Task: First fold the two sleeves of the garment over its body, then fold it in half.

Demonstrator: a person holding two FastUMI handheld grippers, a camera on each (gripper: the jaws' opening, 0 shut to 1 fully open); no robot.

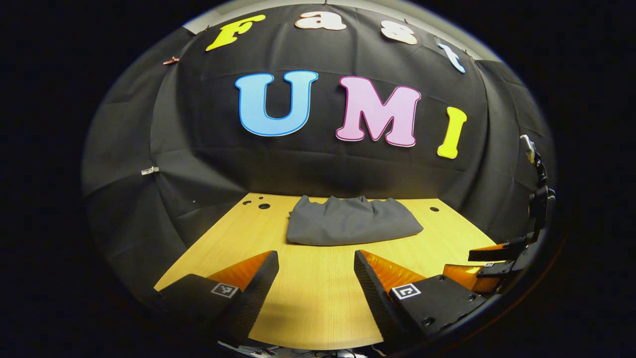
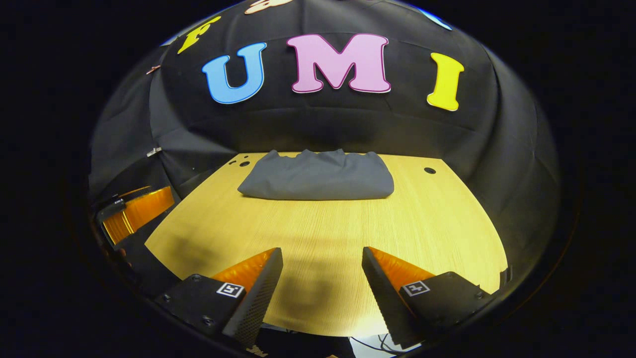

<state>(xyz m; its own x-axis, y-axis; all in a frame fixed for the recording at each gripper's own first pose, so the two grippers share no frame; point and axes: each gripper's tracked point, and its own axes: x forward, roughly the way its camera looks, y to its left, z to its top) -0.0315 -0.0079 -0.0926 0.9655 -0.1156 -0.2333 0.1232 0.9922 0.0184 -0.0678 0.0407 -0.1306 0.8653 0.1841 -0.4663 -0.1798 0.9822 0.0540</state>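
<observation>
Grey garment lies folded into a compact rectangle at the far end of the wooden table, near the booth wall. Left gripper and right gripper hover over the near edge, fingers spread, holding nothing.

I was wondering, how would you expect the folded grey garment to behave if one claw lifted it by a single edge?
The garment is probably floppy: its far edge is rippled and it lies flat on the table. Lifted by one edge, the folded layers would likely sag and open. It looks thin, so probably light.
</observation>
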